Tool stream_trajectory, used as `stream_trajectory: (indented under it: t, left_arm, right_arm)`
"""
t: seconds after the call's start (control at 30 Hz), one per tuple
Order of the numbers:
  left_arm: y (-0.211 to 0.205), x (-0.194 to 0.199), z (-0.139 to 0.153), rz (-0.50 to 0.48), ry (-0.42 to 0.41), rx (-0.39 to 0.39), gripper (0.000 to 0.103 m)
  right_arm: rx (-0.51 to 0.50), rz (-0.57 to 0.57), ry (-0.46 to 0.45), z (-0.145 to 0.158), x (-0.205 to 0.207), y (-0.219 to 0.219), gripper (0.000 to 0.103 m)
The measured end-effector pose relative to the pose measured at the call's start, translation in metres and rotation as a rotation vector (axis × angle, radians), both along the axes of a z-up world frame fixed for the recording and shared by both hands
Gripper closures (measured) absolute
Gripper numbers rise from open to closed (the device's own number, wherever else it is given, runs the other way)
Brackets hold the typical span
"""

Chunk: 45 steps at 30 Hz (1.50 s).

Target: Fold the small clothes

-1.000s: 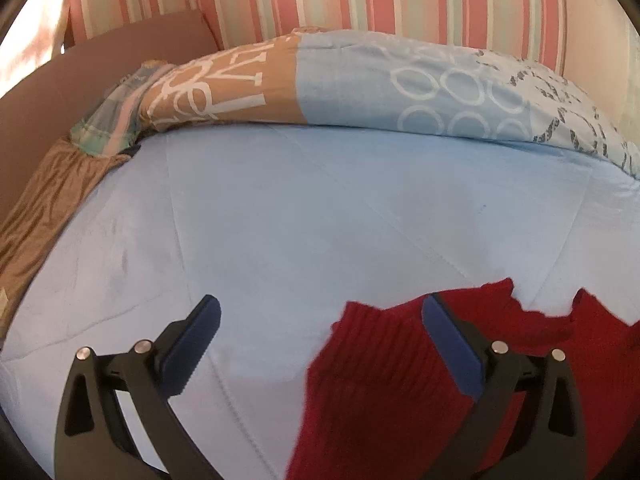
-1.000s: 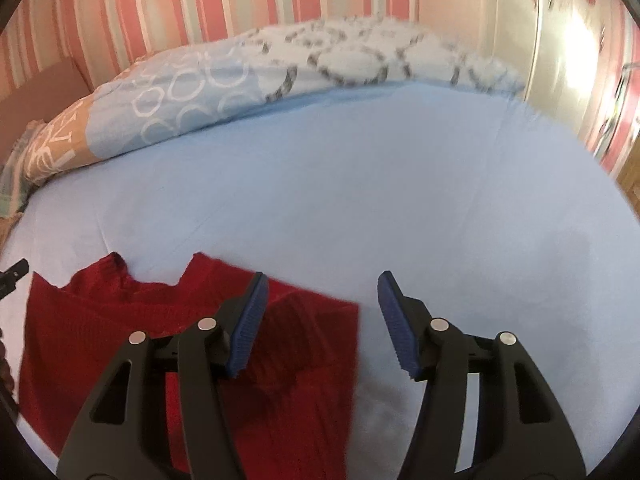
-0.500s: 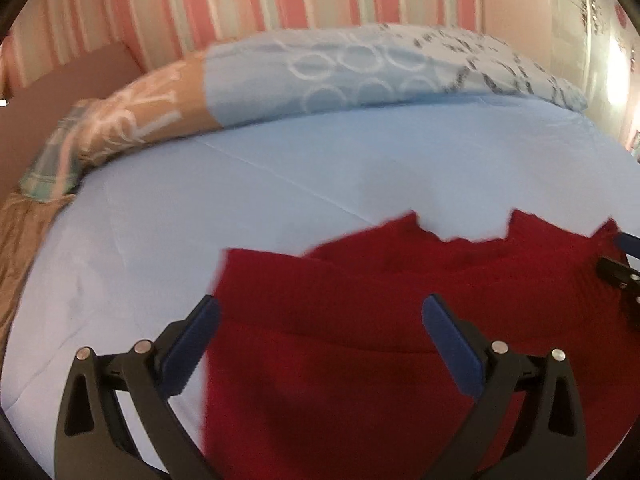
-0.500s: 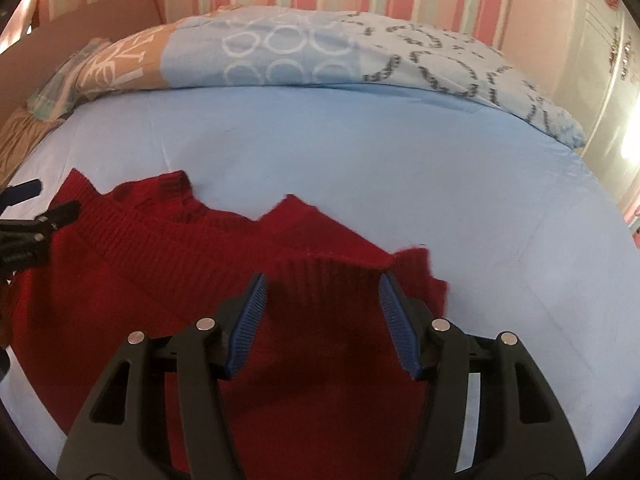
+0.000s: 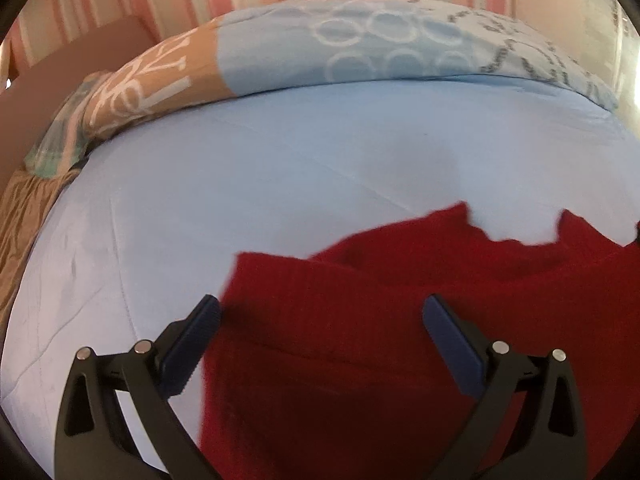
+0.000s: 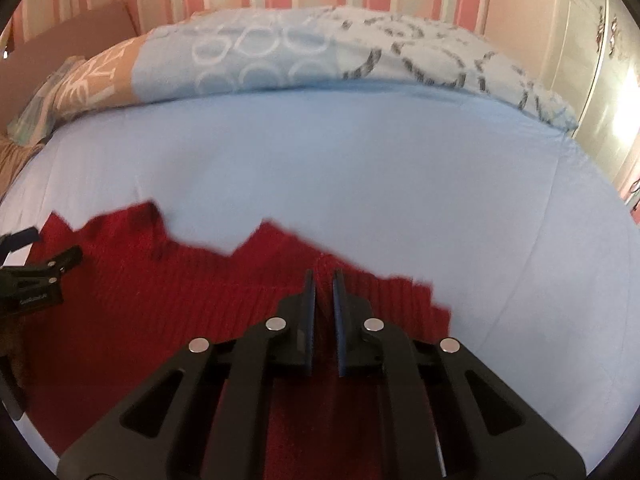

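Observation:
A red knitted garment [image 5: 360, 320] lies spread on the light blue bed sheet [image 5: 240, 184]; it also shows in the right wrist view [image 6: 180, 312]. My left gripper [image 5: 320, 320] is open, its jaws wide apart over the garment's left part. My right gripper [image 6: 324, 280] has its jaws nearly together, pinching a fold of the red garment at its right part. The left gripper's fingers [image 6: 48, 268] show at the left edge of the right wrist view.
A rolled patterned duvet [image 5: 360, 44] in blue, tan and grey lies across the far side of the bed, also in the right wrist view [image 6: 300, 52]. Striped pink wall behind. A brown fabric [image 5: 20, 216] and brown board [image 5: 60, 72] sit at the left.
My right gripper's jaws have closed from wide apart onto the red garment. The left gripper has shifted slightly and stays open over the garment.

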State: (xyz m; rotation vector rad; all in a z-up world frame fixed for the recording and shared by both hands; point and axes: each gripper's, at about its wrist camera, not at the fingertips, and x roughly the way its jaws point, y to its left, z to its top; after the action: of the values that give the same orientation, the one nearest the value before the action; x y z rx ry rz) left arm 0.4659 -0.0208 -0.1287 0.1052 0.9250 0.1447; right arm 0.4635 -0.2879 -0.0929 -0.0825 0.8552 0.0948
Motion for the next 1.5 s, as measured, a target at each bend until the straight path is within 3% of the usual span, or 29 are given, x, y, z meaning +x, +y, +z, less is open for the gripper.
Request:
stream_trajectory:
  t: [0.07,0.1,0.17,0.27,0.33,0.47,0.53,0.67,0.8,0.9,0.97,1.0,1.07,1.17,1.23,1.3,1.37,1.43,1.5]
  left_arm:
    - [0.005,0.004,-0.004,0.006,0.009,0.024,0.002]
    - [0.008,0.005,-0.006,0.008,0.013,0.028,0.001]
    - [0.015,0.005,-0.007,0.021,0.008,0.023,0.001]
    - [0.022,0.001,-0.004,0.025,-0.001,0.019,0.001]
    - [0.027,0.000,0.000,0.027,-0.011,0.029,0.001]
    - [0.032,-0.011,0.020,0.016,-0.066,-0.031,0.002]
    - [0.022,-0.021,0.031,-0.042,-0.096,-0.080,0.002]
    - [-0.010,-0.039,0.035,-0.144,-0.096,-0.075,0.002]
    - [-0.019,-0.034,0.011,-0.114,-0.031,-0.013,0.002]
    - [-0.003,-0.019,-0.002,-0.047,-0.001,-0.022,0.001]
    - [0.000,-0.012,-0.003,-0.037,-0.005,-0.011,0.001]
    - [0.001,-0.008,-0.003,-0.032,-0.018,0.011,0.001]
    - [0.004,-0.003,-0.005,-0.030,-0.026,0.032,0.001]
    - [0.013,0.008,-0.013,-0.014,-0.009,0.005,0.001]
    - [0.011,0.007,-0.016,-0.016,-0.013,0.012,0.001]
    - [0.011,0.003,-0.015,-0.016,-0.023,0.012,0.001]
    - [0.015,-0.005,-0.004,-0.012,-0.042,-0.044,0.001]
    - [0.017,-0.022,0.014,-0.011,-0.088,-0.079,0.002]
    - [0.010,-0.045,0.032,-0.035,-0.135,-0.064,0.002]
  right_arm:
    - [-0.019,-0.021,0.017,-0.007,0.009,0.001,0.092]
    - [-0.038,-0.044,0.071,-0.019,0.017,0.001,0.091]
    - [-0.049,-0.055,0.174,-0.039,0.028,0.001,0.067]
    - [-0.060,-0.055,0.122,-0.030,0.020,0.000,0.055]
    - [-0.047,-0.032,0.070,-0.015,0.012,0.003,0.053]
    - [-0.025,0.050,-0.020,0.013,-0.005,0.020,0.050]
    - [-0.010,0.068,-0.031,0.019,-0.010,0.030,0.048]
    - [0.035,0.083,-0.026,0.021,-0.017,0.034,0.044]
    - [0.055,0.120,0.029,0.008,-0.027,0.040,0.039]
    - [-0.024,0.147,0.060,-0.012,-0.029,0.051,0.036]
    - [-0.075,0.099,0.083,-0.028,-0.015,0.047,0.035]
    - [-0.058,0.074,0.087,-0.032,-0.007,0.041,0.034]
    - [-0.045,0.023,0.089,-0.037,0.007,0.031,0.018]
    - [0.054,0.000,0.136,-0.049,0.022,0.018,0.012]
    - [0.056,0.003,0.141,-0.052,0.025,0.017,0.011]
    - [0.061,0.006,0.130,-0.044,0.022,0.017,0.013]
    - [0.102,0.023,0.083,-0.028,0.010,0.012,0.019]
    - [0.153,0.035,0.008,-0.004,-0.014,-0.001,0.017]
    - [0.142,0.025,-0.048,0.014,-0.041,-0.016,0.012]
